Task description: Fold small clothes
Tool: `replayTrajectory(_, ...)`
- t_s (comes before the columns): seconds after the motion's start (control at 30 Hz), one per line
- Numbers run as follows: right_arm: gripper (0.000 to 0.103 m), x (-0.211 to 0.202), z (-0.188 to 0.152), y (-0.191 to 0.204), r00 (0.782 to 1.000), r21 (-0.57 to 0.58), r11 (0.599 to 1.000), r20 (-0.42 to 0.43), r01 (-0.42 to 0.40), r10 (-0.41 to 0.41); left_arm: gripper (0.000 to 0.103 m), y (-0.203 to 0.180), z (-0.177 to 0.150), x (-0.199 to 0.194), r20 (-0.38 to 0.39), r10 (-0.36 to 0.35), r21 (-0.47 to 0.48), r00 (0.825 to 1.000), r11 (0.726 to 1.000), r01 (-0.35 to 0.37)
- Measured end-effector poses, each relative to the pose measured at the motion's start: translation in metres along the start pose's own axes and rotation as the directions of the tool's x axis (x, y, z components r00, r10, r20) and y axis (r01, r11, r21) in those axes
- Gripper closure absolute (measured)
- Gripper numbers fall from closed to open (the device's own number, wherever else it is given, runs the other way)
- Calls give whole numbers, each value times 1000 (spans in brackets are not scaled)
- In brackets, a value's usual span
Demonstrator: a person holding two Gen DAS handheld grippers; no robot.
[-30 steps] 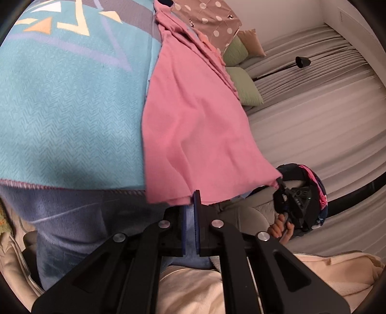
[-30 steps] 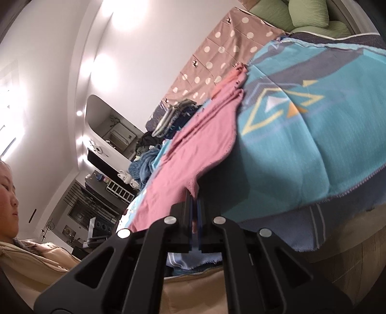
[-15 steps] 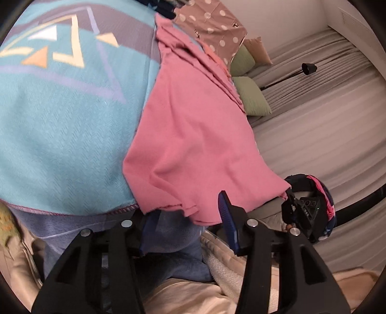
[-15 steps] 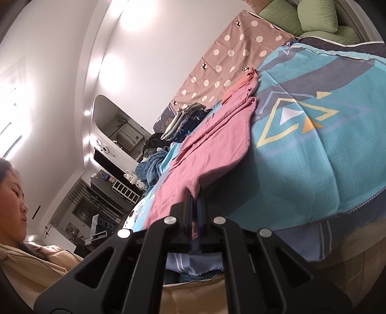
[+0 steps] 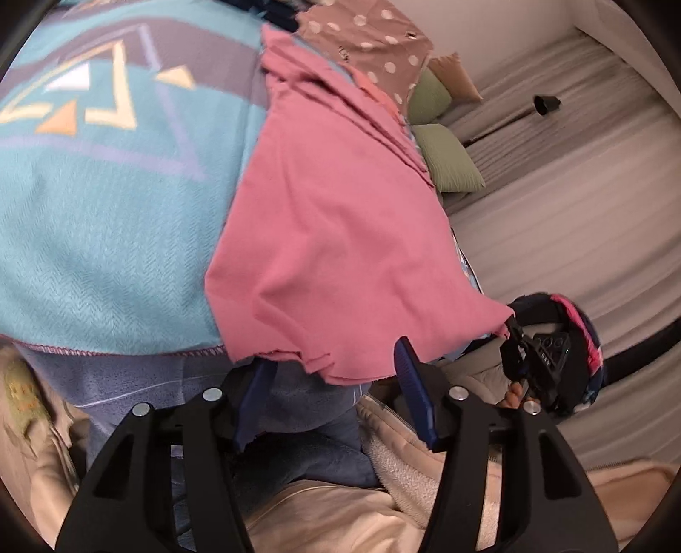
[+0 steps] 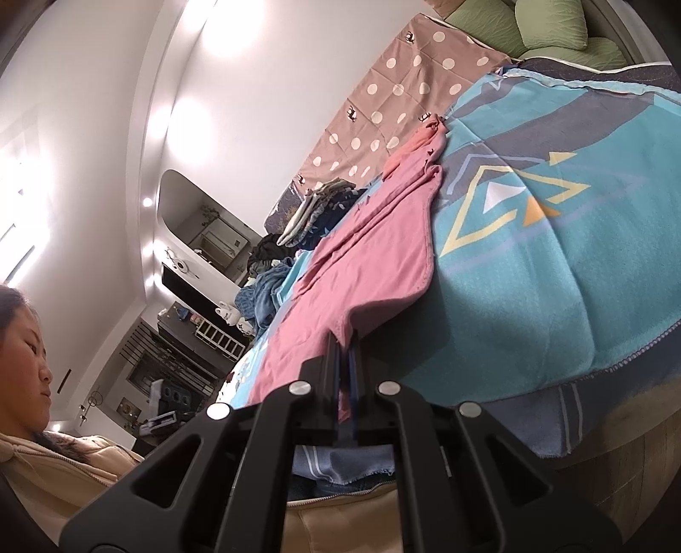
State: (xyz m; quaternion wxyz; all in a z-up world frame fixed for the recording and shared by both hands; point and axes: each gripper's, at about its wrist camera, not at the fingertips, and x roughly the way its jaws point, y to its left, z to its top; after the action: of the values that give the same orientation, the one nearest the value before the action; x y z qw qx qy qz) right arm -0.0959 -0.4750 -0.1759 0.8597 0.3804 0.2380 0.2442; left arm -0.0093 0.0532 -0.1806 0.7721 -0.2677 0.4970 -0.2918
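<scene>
A: Where is the pink garment (image 5: 340, 238) found?

B: It is spread flat on the turquoise patterned blanket (image 5: 106, 221) covering the bed. In the left wrist view it fills the middle of the picture, its raw lower hem drooping over the blanket's stitched edge toward six o'clock.

A: How is the left gripper (image 5: 336, 395) seen?

B: Its jaws are opening. The blue pads (image 5: 415, 400) stand apart, one at either side of the hem, and no cloth is pressed by them; the hem hangs loose just above the gap.

A: And the right gripper (image 6: 345, 353)?

B: It is clamped on a corner of the pink garment (image 6: 374, 263). In the right wrist view the cloth is seen running away from the closed fingertips toward one o'clock, across the blanket (image 6: 553, 255). In the left wrist view the same gripper (image 5: 517, 340) is seen at four o'clock, with the garment's far corner pulled to a point at its tip.

A: What else is shown on the bed?

B: A brown polka-dot sheet (image 6: 396, 98) is laid at the far end, with green pillows (image 6: 549, 25) beyond it at one o'clock. A pile of other clothes (image 6: 306, 217) is heaped beside the garment, toward eleven o'clock from it.

A: Is the person seen?

B: A cream fleece jacket (image 5: 383, 502) is seen below the left gripper.
</scene>
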Motion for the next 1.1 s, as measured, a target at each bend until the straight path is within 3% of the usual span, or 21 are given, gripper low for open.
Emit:
replayTrajectory(0.07,97,0,-1,0,1000,-1,1000,-4,4,-4,46,-2,-1,-3,3,0,-2,1000,1000,0)
replayTrajectory(0.17,97,-1,-3,-2,1000,8,1000,-4,11,-11,46,-19,-2,-8,28,40,74,999,996,-42)
replayTrajectory(0.43,97,4,-4,-9,999,21,999,-24,34,-33,45,-36,-1,-10,29,33,131,999,991,-36)
replayTrajectory(0.6,97,8,-6,-14,999,37,999,-32,40,-39,45,-11,0,0,-32,49,30,998,998,-48)
replayTrajectory(0.73,97,6,-8,-17,998,39,998,-40,46,-45,45,4,-2,-16,12,133,17,991,991,-133)
replayTrajectory(0.83,95,6,-9,-20,998,47,998,-42,43,-41,45,15,1,-21,18,154,12,988,988,-155)
replayTrajectory(0.97,94,9,-9,-22,998,50,997,-52,50,-48,45,23,7,-3,-56,112,6,992,994,-111)
replayTrajectory(1.0,92,10,-10,-23,997,50,997,-57,56,-53,45,28,6,4,-84,51,-18,995,998,-52)
replayTrajectory(1.1,88,10,-12,-25,996,58,996,-62,62,-59,46,42,6,15,-89,-44,-115,995,993,33)
